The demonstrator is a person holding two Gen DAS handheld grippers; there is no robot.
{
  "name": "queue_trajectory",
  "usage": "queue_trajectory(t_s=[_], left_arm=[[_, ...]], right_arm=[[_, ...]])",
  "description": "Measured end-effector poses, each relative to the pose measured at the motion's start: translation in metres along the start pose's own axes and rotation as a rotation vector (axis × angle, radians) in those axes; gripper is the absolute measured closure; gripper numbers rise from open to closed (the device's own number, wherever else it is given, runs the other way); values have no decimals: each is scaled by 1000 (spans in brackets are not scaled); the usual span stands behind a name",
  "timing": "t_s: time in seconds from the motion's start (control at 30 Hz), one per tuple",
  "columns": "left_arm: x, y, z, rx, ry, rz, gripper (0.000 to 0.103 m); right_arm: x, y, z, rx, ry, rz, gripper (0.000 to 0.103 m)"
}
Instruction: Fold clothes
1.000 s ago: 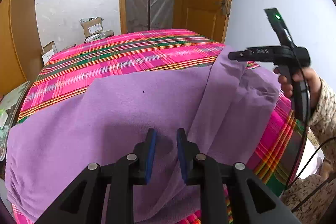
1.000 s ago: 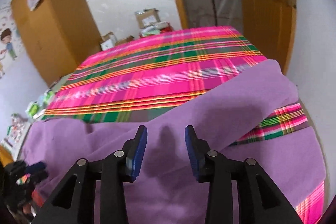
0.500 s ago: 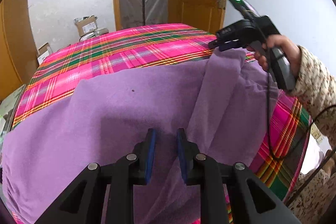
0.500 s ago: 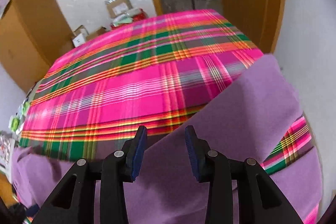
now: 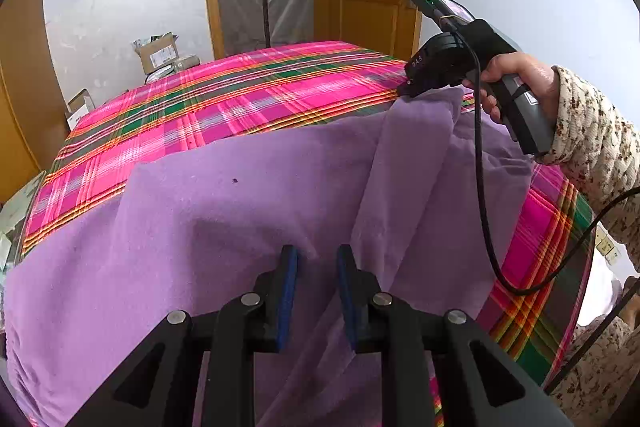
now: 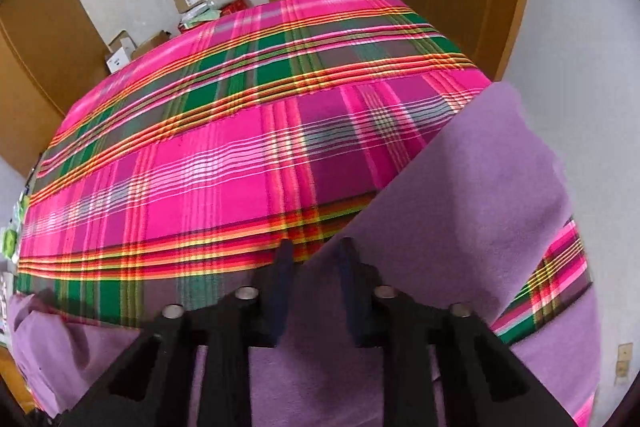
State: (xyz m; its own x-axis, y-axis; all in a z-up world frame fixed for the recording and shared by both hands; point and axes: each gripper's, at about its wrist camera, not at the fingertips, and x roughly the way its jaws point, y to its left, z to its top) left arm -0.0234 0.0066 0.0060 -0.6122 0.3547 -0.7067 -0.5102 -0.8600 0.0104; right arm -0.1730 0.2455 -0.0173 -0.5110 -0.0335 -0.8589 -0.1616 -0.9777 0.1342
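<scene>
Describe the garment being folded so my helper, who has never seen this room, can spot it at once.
Start at the bed covered with a bright pink, green and orange plaid sheet. Across its near end lies a large, plain purple fleece garment, with one edge at the far right corner beneath the right gripper. It is the only solid-coloured, unpatterned fabric on the bed.

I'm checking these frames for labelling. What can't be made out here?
- Left wrist view: the right gripper tips are hidden behind the purple cloth, so its grip as the jaws close is unclear.
- Right wrist view: the right gripper's fingers are blurred.
- Both views: the cloth's near edge is cut off by the frame.
- Box labels are too small.
</scene>
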Motion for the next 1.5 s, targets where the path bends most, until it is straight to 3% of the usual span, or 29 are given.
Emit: queue_trajectory(t_s=[0.13, 0.43, 0.7, 0.87, 0.93, 1.0, 1.1, 1.37, 1.43, 1.5], left_arm=[[0, -2, 1, 4, 0, 7, 82], [-1, -10, 2, 25, -4, 15, 77], [3, -15, 3, 33, 1, 10, 77], [4, -17, 3, 30, 5, -5, 77], [6, -19, 2, 31, 12, -9, 77], [6, -19, 1, 32, 16, -11, 77], [7, -19, 0, 26, 19, -18, 77], [8, -18, -1, 20, 19, -45, 77], [8, -18, -2, 20, 20, -50, 77], [8, -18, -2, 23, 19, -49, 77]], right_arm=[[-3, -9, -2, 20, -14, 30, 99], [-33, -18, -16, 20, -112, 80, 101], [-43, -32, -20, 25, -123, 101, 100], [-32, -28, -17, 18, -71, 147, 92], [-28, -27, -13, 49, -57, 159, 66], [-22, -23, -7, 68, -39, 171, 53], [-15, -11, 2, 41, -24, 110, 49], [4, -3, 12, 24, 45, -9, 53], [3, -5, 12, 15, 47, -27, 75], [3, -8, 12, 6, 50, -44, 86]])
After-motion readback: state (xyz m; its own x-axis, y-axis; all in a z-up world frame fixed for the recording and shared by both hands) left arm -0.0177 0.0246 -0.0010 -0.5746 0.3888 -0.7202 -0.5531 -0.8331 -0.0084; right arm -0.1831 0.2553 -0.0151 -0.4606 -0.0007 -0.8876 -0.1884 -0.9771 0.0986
